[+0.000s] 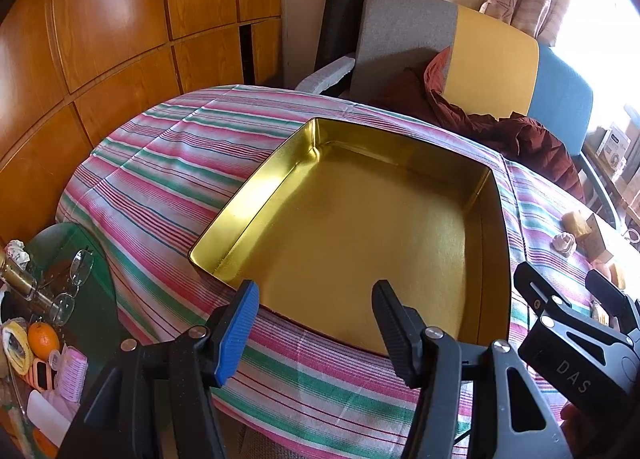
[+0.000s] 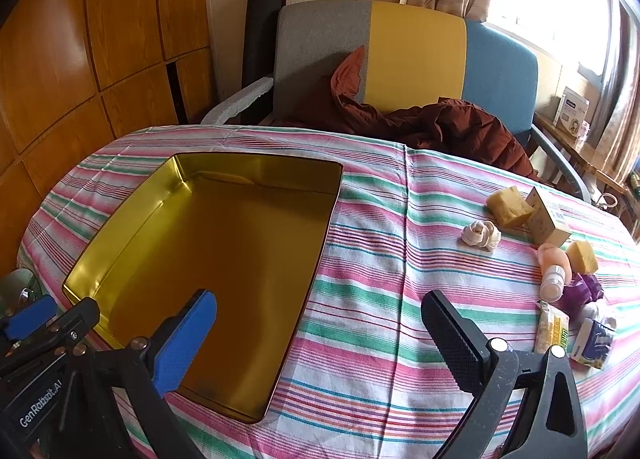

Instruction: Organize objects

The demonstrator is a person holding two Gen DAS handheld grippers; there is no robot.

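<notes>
A gold metal tin [image 1: 486, 259] [image 2: 120, 219] lies open and holds nothing, on the striped tablecloth. Small objects lie to its right: a rolled white sock [image 2: 481, 235], two yellow sponges [image 2: 509, 205] [image 2: 583, 257], a cardboard box [image 2: 548, 217], a pink bottle [image 2: 554, 273], a purple item [image 2: 584, 293], a yellow packet [image 2: 551, 325] and a tissue pack [image 2: 594, 343]. My left gripper [image 1: 316, 333] is open and holds nothing, over the tin's near edge. My right gripper [image 2: 320, 343] is open and holds nothing, beside the tin's right wall; it also shows in the left wrist view [image 1: 576, 291].
A grey, yellow and blue armchair [image 2: 416, 47] with a rust-red jacket [image 2: 452, 127] stands behind the table. A glass side table [image 1: 60, 259] at the left holds glasses, an orange [image 1: 43, 340] and clutter. Wooden cabinets line the left wall.
</notes>
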